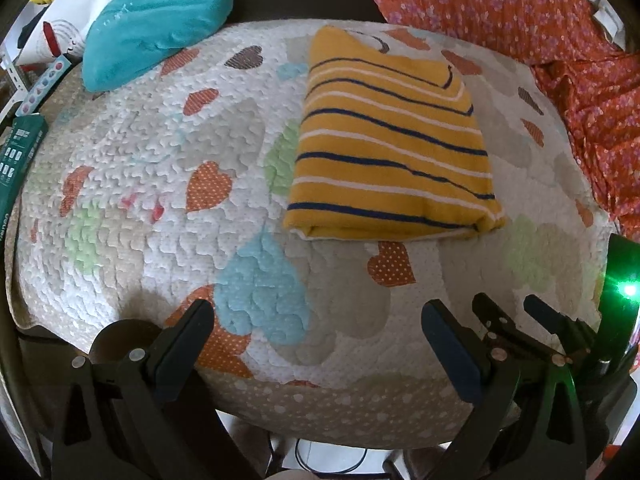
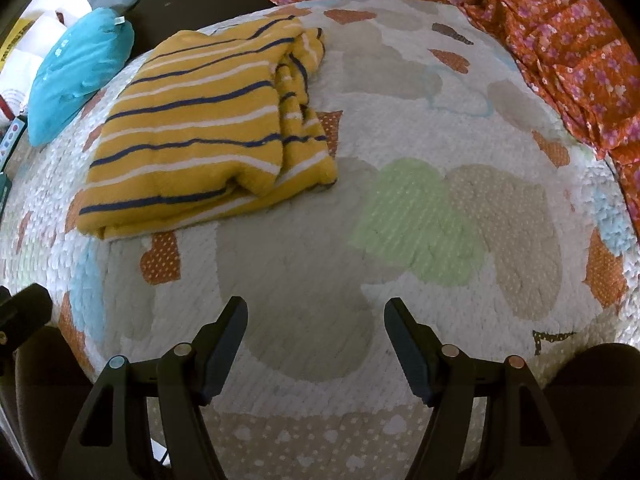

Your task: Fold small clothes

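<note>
A small yellow garment (image 1: pixel 392 140) with navy and white stripes lies folded into a rectangle on the heart-patterned quilt (image 1: pixel 160 128). In the right wrist view the same garment (image 2: pixel 208 132) shows a bunched, layered right edge. My left gripper (image 1: pixel 316 312) hangs open over the quilt's near edge, short of the garment's front fold, with nothing between its fingers. My right gripper (image 2: pixel 316 306) is open and empty too, over bare quilt (image 2: pixel 400 120) to the right of the garment. In the left wrist view the right gripper (image 1: pixel 510 308) sits just right of the left one.
A teal cushion (image 1: pixel 156 20) rests at the quilt's far left corner. Orange floral fabric (image 1: pixel 520 12) is heaped along the far right side. Boxes and papers (image 1: pixel 24 148) crowd the left edge. The quilt's front edge drops off just beneath both grippers.
</note>
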Demonstrator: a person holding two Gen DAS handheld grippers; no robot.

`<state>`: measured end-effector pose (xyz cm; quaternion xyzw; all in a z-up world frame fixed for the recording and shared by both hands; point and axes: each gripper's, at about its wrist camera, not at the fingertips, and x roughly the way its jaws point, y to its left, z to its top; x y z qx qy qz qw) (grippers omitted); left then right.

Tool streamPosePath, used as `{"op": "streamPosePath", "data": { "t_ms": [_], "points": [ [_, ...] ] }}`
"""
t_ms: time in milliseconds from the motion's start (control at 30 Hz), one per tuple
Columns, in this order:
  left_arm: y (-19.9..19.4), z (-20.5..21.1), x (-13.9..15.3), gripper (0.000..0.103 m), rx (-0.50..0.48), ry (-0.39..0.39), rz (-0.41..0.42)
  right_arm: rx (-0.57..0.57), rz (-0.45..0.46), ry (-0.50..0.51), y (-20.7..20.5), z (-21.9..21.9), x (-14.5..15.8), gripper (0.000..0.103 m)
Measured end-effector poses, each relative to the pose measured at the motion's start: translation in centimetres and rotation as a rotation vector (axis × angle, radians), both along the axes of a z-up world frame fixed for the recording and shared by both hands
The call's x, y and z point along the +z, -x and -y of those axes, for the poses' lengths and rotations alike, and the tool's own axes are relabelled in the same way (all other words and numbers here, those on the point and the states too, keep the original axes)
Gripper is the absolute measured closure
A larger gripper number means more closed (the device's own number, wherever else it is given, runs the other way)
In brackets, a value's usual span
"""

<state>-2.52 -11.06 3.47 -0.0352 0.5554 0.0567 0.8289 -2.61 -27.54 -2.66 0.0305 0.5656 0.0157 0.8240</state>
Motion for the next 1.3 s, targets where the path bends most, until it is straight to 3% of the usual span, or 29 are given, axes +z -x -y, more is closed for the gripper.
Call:
{"op": "streamPosePath", "data": {
  "t_ms": [333, 767, 1300],
  "points": [
    [0.3, -0.5, -0.6, 0.0, 0.011, 0.04, -0.027, 0.018, 0.007, 0.024, 0.3, -0.5, -0.1, 0.028],
    [1.9, -2.0, 0.6, 0.0, 0.056, 0.104, -0.003, 0.06, 0.034, 0.065, 2.2, -1.8, 1.5, 0.027],
    [2.6, -1.8, 0.6, 0.0, 0.061, 0.131, -0.014, 0.076, 0.062, 0.079, 3.0, -2.5, 2.5, 0.025]
  ]
}}
